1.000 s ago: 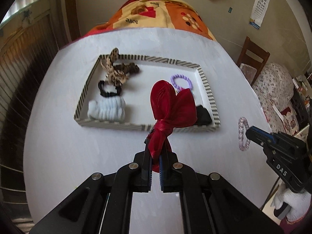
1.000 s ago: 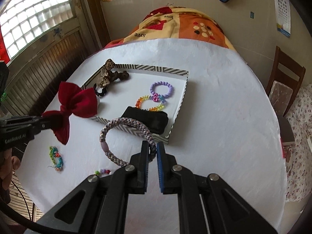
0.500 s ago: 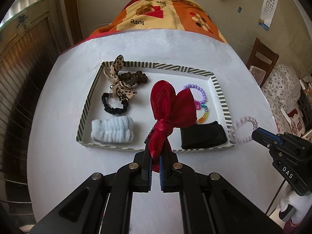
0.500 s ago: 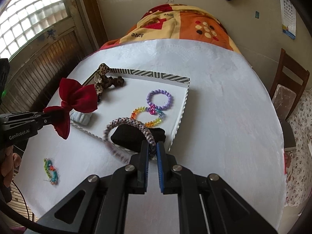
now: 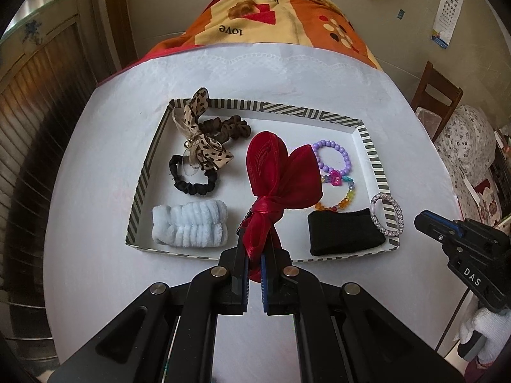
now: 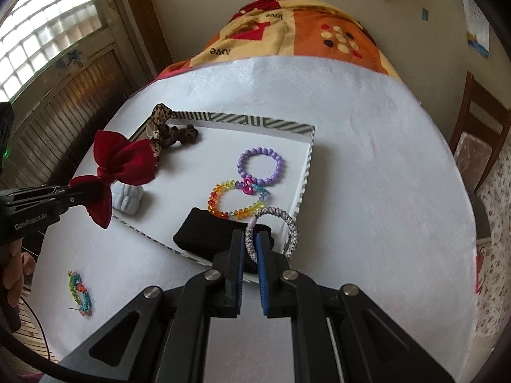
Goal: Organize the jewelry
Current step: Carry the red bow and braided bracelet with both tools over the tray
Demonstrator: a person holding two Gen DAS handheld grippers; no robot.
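Right tool was clenched on a speckled grey-and-white bracelet, pinching the near part of the ring. The loop stood out ahead of the tips and leaned to the right. It hung over the near right corner of the striped tray, partly above the black band lying there. Could not tell whether the ring's far edge touched the tray wall. From the left wrist view the same bracelet sat right at that corner, by the rim.

Left tool was clenched on the tail of a red bow, the bow's wings fanned forward and up, long axis running away from the tips. It was held above the near rim of the tray, over the open middle strip between the pale blue scrunchie and the black band.

Judgement: the right tool is nearer its drop. The bracelet lies just inside the corner, so letting go there should suffice. The bow needs carrying forward first.

One beaded bracelet lay loose on the bench, well apart from the tray, on the left tool's side.
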